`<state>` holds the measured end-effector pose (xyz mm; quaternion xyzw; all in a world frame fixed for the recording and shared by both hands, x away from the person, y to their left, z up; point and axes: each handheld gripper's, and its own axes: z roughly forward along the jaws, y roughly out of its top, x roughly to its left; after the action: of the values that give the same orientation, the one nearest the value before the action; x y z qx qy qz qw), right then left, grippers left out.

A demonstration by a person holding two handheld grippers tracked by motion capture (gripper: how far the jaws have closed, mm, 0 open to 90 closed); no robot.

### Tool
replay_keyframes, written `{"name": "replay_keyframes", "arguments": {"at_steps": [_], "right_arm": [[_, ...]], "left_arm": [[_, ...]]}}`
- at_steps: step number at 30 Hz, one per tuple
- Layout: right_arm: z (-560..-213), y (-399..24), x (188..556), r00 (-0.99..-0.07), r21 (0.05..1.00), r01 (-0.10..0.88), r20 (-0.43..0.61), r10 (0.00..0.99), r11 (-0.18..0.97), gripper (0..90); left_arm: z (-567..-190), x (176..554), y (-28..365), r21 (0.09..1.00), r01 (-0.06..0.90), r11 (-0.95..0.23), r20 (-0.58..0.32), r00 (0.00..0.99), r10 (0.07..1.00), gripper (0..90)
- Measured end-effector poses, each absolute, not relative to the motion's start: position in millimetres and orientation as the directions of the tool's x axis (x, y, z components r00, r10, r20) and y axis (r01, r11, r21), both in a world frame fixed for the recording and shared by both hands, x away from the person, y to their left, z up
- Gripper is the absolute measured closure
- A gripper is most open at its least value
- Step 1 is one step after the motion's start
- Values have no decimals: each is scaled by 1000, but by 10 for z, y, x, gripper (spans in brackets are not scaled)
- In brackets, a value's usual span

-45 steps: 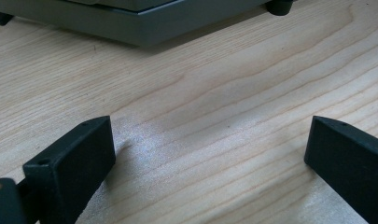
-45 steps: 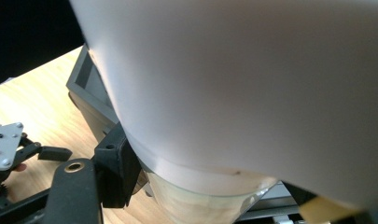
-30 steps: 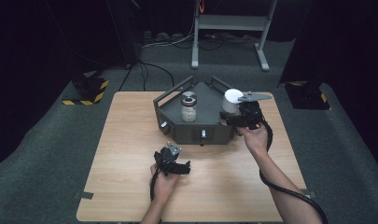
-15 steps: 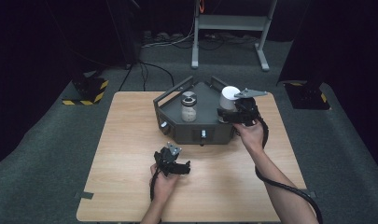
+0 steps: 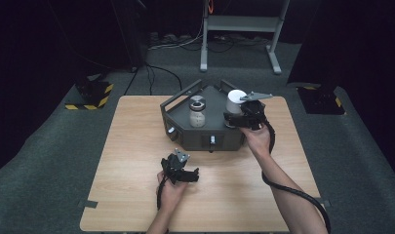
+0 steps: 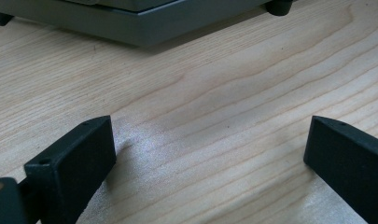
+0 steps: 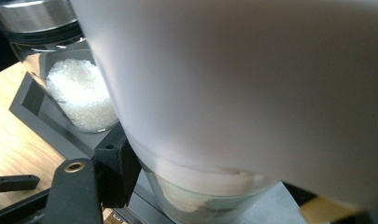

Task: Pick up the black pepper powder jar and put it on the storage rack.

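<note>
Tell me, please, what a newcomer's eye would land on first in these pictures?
Probably the dark grey angular tray at the far middle of the wooden table, with a jar of white crystals standing in it. At its right end the right gripper clasps a white-lidded jar. The left gripper rests open on the near table.

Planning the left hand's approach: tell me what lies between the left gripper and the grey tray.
Nothing but bare wooden table. The left gripper view shows it between the open left gripper and the tray; the high view agrees.
</note>
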<state>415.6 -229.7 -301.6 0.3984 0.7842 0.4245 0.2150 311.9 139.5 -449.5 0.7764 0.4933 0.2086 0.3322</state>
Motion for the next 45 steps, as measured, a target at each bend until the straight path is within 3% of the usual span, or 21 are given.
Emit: {"name": "replay_keyframes", "arguments": {"at_steps": [45], "right_arm": [[-3085, -2211, 4229, -587, 823, 459, -2, 810, 335, 307]], "left_arm": [[-4493, 3119, 1395, 721, 627, -294, -2, 427, 904, 23]]}}
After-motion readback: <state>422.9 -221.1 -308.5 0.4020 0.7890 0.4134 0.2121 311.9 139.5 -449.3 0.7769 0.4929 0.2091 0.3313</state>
